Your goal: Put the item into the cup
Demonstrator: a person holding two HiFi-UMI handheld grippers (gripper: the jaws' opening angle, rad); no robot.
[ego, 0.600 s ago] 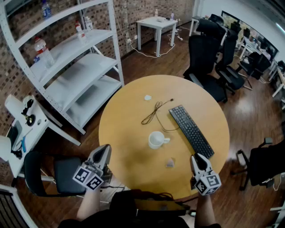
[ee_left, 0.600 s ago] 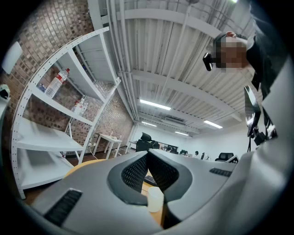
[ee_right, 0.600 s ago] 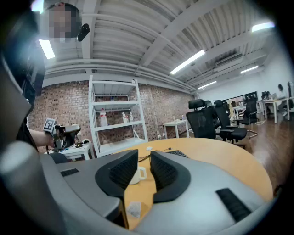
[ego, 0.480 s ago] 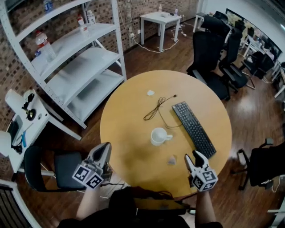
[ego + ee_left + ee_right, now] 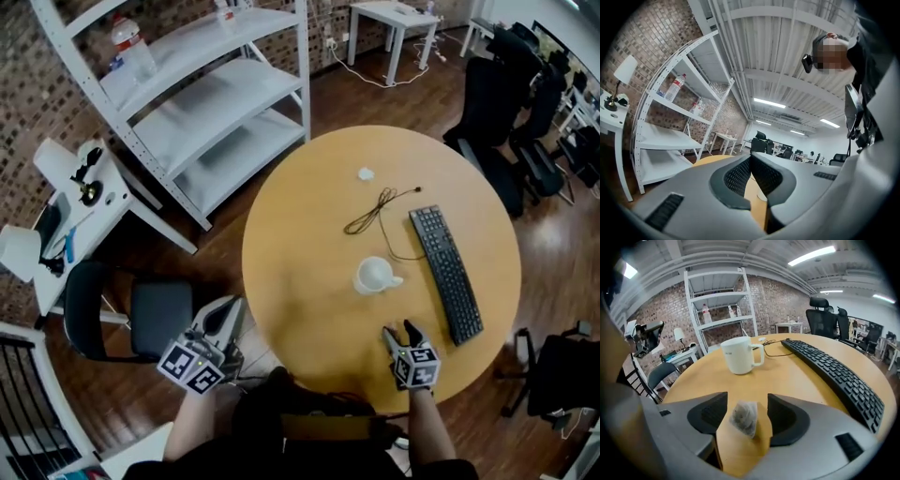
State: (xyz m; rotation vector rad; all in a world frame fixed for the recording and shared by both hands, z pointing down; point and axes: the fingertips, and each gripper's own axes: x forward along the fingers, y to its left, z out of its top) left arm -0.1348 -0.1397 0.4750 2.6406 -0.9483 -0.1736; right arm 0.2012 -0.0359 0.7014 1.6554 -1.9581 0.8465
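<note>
A white mug [image 5: 375, 276] [image 5: 738, 355] stands upright near the middle of the round wooden table [image 5: 300, 244], its handle to the right. A small translucent tea bag [image 5: 744, 417] lies on the table in front of the mug. My right gripper [image 5: 400, 333] [image 5: 746, 399] is open and rests low at the table's near edge. The tea bag sits between its pads without either pad pressing on it. My left gripper [image 5: 230, 311] [image 5: 750, 164] hangs off the table's left edge, shut on nothing, pointing up across the room.
A black keyboard [image 5: 447, 272] [image 5: 834, 366] lies right of the mug. A black cable [image 5: 375, 211] and a small white scrap [image 5: 366, 173] lie beyond it. White shelving [image 5: 206, 94] and a dark chair [image 5: 141, 319] stand left; office chairs [image 5: 506, 103] stand at the back right.
My right gripper has moved left and forward, so the tea bag now lies between its jaws. The head view has swung, shifting the table right. The left gripper has barely moved.
</note>
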